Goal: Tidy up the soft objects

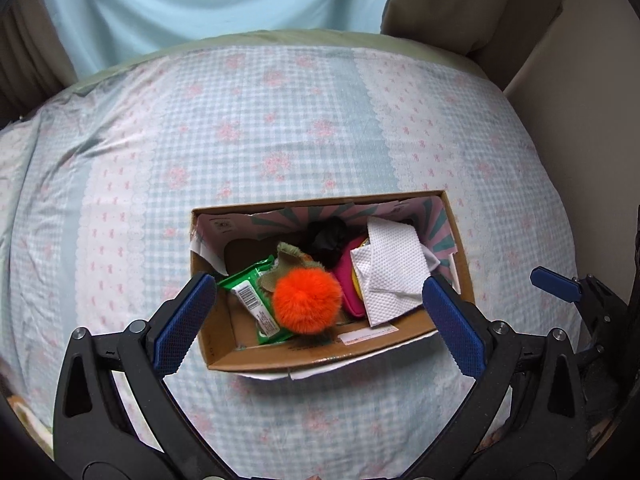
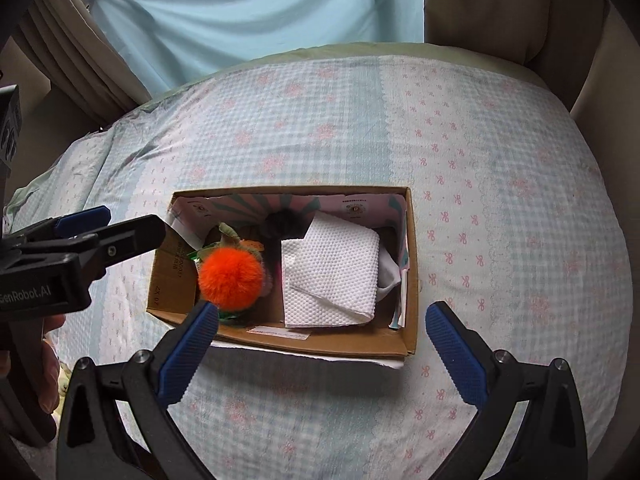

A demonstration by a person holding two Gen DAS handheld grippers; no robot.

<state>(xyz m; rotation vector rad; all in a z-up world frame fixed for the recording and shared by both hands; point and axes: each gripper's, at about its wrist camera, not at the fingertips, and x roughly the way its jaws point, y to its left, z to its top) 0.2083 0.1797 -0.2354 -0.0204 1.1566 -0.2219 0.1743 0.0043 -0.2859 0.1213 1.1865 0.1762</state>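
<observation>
Left hand-held gripper hung over the near edge of the box, jaws spread wide, holding nothing. Right hand-held gripper likewise wide open and empty, above the box's near wall. Box sat on the bed. Inside: orange pompom on top of a green packet, pink pouch beside it, white tissue at the right end, something black at the back.

Soft, even daylight through the curtain at top; faint shadows, no glare; sharp centre, fisheye-bent, dark-vignetted edges.
</observation>
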